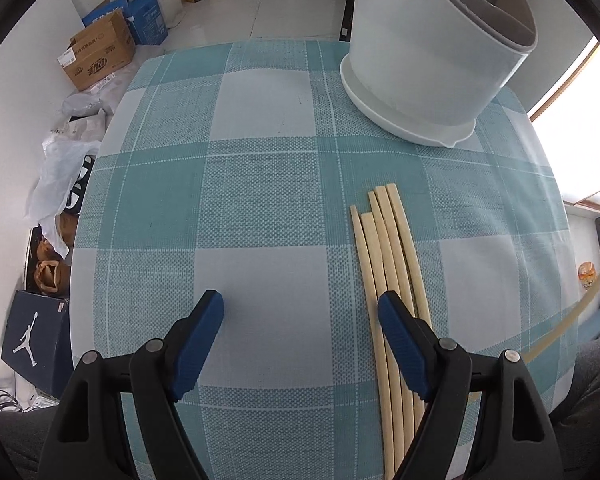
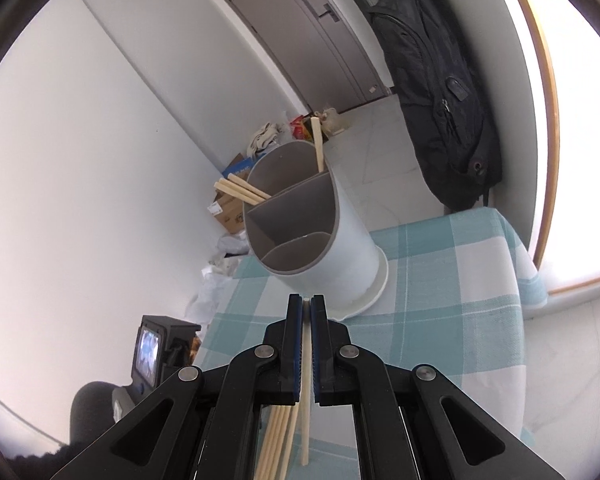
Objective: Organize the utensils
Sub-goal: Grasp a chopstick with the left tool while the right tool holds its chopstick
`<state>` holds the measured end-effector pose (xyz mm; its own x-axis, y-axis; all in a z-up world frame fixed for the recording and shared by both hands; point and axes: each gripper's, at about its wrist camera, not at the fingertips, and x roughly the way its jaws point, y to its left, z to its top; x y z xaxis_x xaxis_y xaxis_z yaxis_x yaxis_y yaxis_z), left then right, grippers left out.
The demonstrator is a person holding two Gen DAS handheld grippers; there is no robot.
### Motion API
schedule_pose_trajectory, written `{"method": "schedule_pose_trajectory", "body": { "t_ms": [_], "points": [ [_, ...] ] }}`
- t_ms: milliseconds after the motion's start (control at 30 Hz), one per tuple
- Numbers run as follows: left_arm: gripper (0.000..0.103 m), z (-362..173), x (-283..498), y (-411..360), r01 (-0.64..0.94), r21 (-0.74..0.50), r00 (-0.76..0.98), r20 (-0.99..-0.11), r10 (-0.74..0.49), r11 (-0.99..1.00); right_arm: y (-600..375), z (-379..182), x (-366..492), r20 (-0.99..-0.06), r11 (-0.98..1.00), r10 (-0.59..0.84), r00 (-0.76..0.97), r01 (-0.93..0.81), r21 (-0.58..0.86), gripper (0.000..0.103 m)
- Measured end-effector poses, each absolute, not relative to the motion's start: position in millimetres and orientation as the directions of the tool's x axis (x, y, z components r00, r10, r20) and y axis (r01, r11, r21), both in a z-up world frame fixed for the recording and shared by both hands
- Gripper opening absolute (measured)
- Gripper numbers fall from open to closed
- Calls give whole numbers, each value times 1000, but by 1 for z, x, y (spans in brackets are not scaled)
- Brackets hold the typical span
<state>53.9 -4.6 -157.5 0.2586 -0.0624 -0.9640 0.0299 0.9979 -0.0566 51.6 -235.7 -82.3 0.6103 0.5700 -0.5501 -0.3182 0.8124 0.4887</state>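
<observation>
Left wrist view: left gripper [image 1: 300, 312] recorded with jaws spread wide and empty, blue ribbed pads [image 1: 204, 336] poised above the checked tablecloth [image 1: 260, 184]; its nearer-to-holder finger overlapping the loose chopsticks [image 1: 384, 248], contact not determinable. Chopsticks listed as five or so pale slender wooden sticks, smooth, squared at the ends, laid side by side short of the utensil holder [image 1: 420, 80], well apart from its base. Holder noted as a tall white plastic cylinder, matte, on a flared saucer-like foot, with a grey lining. Cloth woven, teal and white plaid. One blurred pale stick [image 1: 580, 304] crossed the frame edge on the holder's side. Cardboard boxes [image 1: 100, 52] lay on the floor beyond the table. Right wrist view: right gripper [image 2: 306, 300] clamped shut on a single chopstick [image 2: 307, 380], the stick running lengthwise between the pads and hanging down behind them. Holder [image 2: 332, 248] stood directly ahead of the tips, leaning in the fisheye, its grey interior split by dividers into compartments; several chopsticks [image 2: 240, 190] already stood in the far compartments. Black backpack [image 2: 432, 88] hung on the wall beyond the holder. Step judged: carrying one chopstick toward the holder. Next move judged to require lifting above the rim, tipping the stick upright over the compartment with its fellows, then releasing.
</observation>
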Motion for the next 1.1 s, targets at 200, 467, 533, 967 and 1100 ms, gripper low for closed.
{"method": "schedule_pose_trajectory", "body": {
  "t_ms": [200,467,533,967,1100],
  "points": [
    [76,-159,63,-8,31,-27,248,-968,-34,999,-242,-80,49,-540,811,570,619,-321,488,3],
    [76,-158,65,-12,23,-30,222,-975,-35,999,-244,-79,46,-530,804,580,619,-331,493,3],
    [77,-163,71,-12,22,4,205,-979,-1,1000,-244,-79,46,-526,799,586,616,-331,502,3],
    [16,-157,86,-23,84,-30,229,-972,-49,996,-243,-79,46,-529,802,583,617,-328,500,3],
    [2,-158,86,-19,71,-63,246,-966,-78,996,-242,-80,47,-533,803,580,616,-322,501,3]
  ]
}}
